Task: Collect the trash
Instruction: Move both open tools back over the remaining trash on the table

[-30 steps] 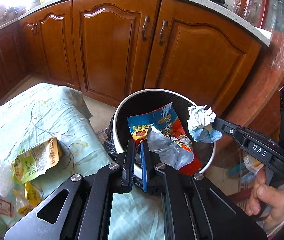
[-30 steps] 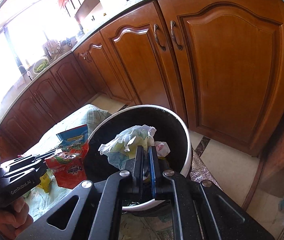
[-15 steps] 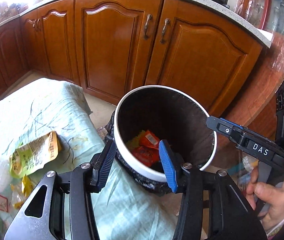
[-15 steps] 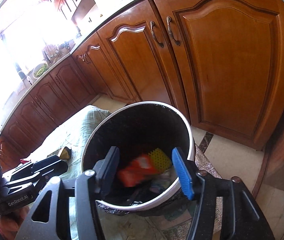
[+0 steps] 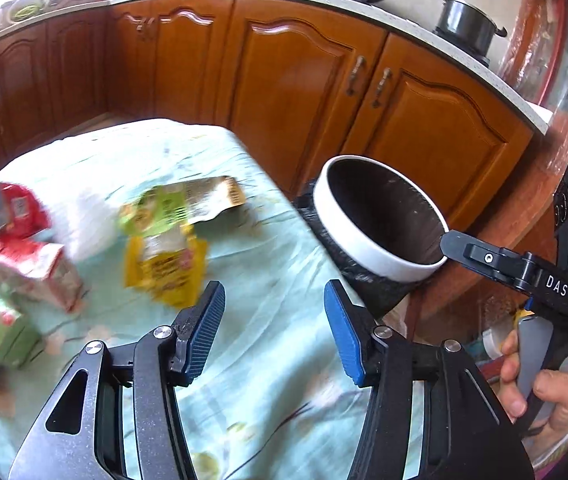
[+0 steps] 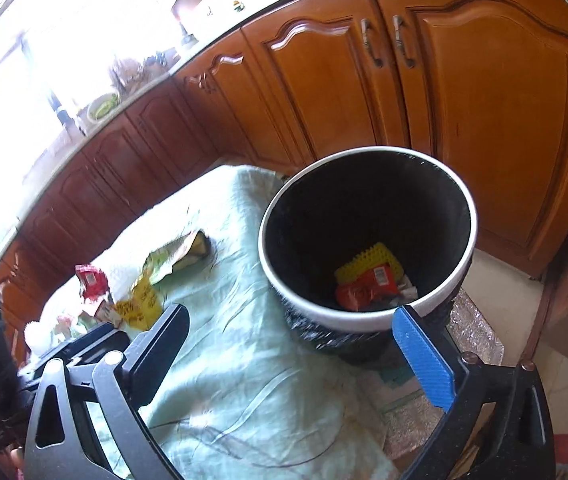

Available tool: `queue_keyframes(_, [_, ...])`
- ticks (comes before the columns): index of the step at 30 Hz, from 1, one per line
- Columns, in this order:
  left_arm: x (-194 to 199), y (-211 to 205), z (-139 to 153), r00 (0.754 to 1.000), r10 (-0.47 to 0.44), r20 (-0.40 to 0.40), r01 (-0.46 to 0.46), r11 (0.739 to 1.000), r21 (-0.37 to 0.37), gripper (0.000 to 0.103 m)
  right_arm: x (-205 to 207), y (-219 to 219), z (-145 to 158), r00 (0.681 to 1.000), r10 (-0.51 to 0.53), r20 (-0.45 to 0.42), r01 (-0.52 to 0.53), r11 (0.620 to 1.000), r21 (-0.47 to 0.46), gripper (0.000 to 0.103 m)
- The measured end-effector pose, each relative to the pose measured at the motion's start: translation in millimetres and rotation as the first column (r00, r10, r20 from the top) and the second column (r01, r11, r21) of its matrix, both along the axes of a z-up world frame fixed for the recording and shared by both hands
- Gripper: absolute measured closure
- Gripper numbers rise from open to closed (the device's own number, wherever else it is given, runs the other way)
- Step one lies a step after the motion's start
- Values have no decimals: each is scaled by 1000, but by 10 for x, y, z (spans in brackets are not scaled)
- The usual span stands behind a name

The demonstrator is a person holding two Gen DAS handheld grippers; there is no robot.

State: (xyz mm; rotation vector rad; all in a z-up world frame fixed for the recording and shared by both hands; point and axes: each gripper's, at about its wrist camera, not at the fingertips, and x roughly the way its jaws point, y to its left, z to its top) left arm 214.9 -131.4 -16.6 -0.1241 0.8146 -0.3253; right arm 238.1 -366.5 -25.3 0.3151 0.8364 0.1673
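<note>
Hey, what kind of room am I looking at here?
Most likely a home kitchen: wooden cabinets run under a countertop, and a black cooking pot sits on it.

Your left wrist view blurs the wrappers [image 5: 168, 240] and cartons [image 5: 24, 272] on the cloth; print is unreadable. The bin's [image 5: 383, 264] contents stay hidden there behind its near wall.

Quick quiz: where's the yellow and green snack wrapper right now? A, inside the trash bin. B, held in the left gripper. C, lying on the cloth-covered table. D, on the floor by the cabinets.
C: the snack wrapper lies on the table beside the trash bin, and the left gripper is open and empty.
</note>
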Motion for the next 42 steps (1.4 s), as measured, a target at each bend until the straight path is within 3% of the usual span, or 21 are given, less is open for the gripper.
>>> queue_keyframes(6, [-275,512,16,995,102,13,-102,995,-7,47,-160,506,39,986,157,46,-156,987,-34,0])
queue_keyframes(10, [-447,808,17,986,165,17,-165,986,-13,46,-259,804,27,967,230,110,-232,973,7,0])
queue_keyframes(14, [-636,1119,-7,975,220,15,-220,975,-16,46,-253,1122,-20,948,295,118,-300,954,23,2])
queue_keyframes(19, [-800,1487,-50,954,298,12,-298,955,-11,46,-172,1377,-99,948,292,126,-302,951,63,2])
queue_keyframes(25, [-874,1860,-123,926,378,3,-378,926,-10,46,-24,1563,-253,950,306,58,-310,948,68,2])
queue_keyframes(31, [-770,2044,-194,918,396,-12,-396,918,6,46,120,1623,-362,960,279,28,-280,959,37,3])
queue_keyframes(37, [-555,2136,-355,913,404,-50,-404,915,22,47,339,1681,-424,965,259,25,-260,965,21,19])
queue_keyframes(39, [-461,2164,-444,920,381,-88,-382,924,12,48,405,1682,-475,965,262,11,-262,964,45,25])
queue_keyframes(40, [-421,2169,-489,922,370,-113,-372,928,-1,48,435,1684,-502,964,267,6,-267,962,62,33])
queue_keyframes(41, [-399,2189,-524,920,369,-128,-374,927,-14,48,443,1688,-518,963,269,2,-268,961,69,48])
queue_keyframes(42, [-391,2191,-544,921,368,-132,-373,928,-18,57,447,1687,-533,962,274,3,-273,959,81,56])
